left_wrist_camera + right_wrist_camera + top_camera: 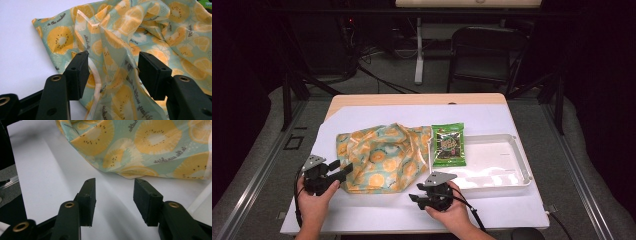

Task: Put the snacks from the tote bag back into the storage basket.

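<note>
1. Bag [384,157] lies crumpled mid-table, left of tray [517,150] and snack pack [449,145].
2. Your left gripper [113,75] straddles a fold, jaws wide, unclamped.
3. Your right gripper [115,197] hovers wide, just short of the hem.
4. Likely next: pinch and open the mouth.

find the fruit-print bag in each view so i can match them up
High view: the bag lies crumpled at table centre, left of the tray.
Left gripper view: the bag spreads across the middle and right, a fold between the open jaws.
Right gripper view: the bag runs along the top, beyond the open jaws.
Shared landmark: the white table cover, beside the bag in every view.
</note>
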A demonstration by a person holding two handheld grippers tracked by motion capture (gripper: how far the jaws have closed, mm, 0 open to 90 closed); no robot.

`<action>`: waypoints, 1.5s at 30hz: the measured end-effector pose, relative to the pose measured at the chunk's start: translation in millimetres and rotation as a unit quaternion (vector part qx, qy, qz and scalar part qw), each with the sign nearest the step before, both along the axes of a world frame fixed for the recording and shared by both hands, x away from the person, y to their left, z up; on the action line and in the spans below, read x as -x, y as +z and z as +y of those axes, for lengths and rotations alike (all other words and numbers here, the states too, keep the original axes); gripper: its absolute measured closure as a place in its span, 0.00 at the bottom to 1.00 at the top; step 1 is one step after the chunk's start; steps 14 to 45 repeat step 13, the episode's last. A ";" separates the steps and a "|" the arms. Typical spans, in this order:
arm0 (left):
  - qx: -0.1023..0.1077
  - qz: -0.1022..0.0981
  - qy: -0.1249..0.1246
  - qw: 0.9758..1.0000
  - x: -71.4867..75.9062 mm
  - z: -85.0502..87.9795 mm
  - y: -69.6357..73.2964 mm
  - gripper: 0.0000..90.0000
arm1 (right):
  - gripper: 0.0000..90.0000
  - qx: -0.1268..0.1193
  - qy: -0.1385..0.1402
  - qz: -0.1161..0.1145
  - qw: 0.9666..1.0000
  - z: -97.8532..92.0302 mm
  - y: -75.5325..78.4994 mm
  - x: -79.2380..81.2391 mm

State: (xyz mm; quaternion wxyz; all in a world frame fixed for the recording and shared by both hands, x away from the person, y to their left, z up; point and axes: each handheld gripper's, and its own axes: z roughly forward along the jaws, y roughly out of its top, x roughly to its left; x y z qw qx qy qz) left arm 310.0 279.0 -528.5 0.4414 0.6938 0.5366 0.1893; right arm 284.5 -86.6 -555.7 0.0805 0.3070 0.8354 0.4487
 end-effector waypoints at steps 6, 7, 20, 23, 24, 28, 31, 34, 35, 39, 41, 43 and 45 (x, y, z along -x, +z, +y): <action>0.002 0.001 0.002 1.000 -0.6 0.3 -0.6 0.47 | 0.59 0.002 0.003 0.002 1.000 -0.1 -0.2 -0.5; 0.002 0.001 0.002 1.000 -0.5 0.5 -0.5 0.47 | 0.59 0.001 0.002 0.002 1.000 -0.1 -0.3 -0.7; 0.003 -0.001 0.004 1.000 -1.4 1.0 -0.6 0.47 | 0.59 -0.001 0.004 0.004 1.000 -0.2 0.1 0.1; 0.003 -0.001 0.004 1.000 -1.4 1.0 -0.6 0.47 | 0.59 -0.001 0.004 0.004 1.000 -0.2 0.1 0.1; 0.003 -0.001 0.004 1.000 -1.4 1.0 -0.6 0.47 | 0.59 -0.001 0.004 0.004 1.000 -0.2 0.1 0.1; 0.003 -0.001 0.004 1.000 -1.4 1.0 -0.6 0.47 | 0.59 -0.001 0.004 0.004 1.000 -0.2 0.1 0.1; 0.003 -0.001 0.004 1.000 -1.4 1.0 -0.6 0.47 | 0.59 -0.001 0.004 0.004 1.000 -0.2 0.1 0.1; 0.003 -0.001 0.004 1.000 -1.4 1.0 -0.6 0.47 | 0.59 -0.001 0.004 0.004 1.000 -0.2 0.1 0.1; 0.003 -0.001 0.004 1.000 -1.4 1.0 -0.6 0.47 | 0.59 -0.001 0.004 0.004 1.000 -0.2 0.1 0.1; 0.003 -0.001 0.004 1.000 -1.4 1.0 -0.6 0.47 | 0.59 -0.001 0.004 0.004 1.000 -0.2 0.1 0.1; 0.003 -0.001 0.004 1.000 -1.4 1.0 -0.6 0.47 | 0.59 -0.001 0.004 0.004 1.000 -0.2 0.1 0.1; 0.003 -0.001 0.004 1.000 -1.4 1.0 -0.6 0.47 | 0.59 -0.001 0.004 0.004 1.000 -0.2 0.1 0.1; 0.003 -0.001 0.004 1.000 -1.4 1.0 -0.6 0.47 | 0.59 -0.001 0.004 0.004 1.000 -0.2 0.1 0.1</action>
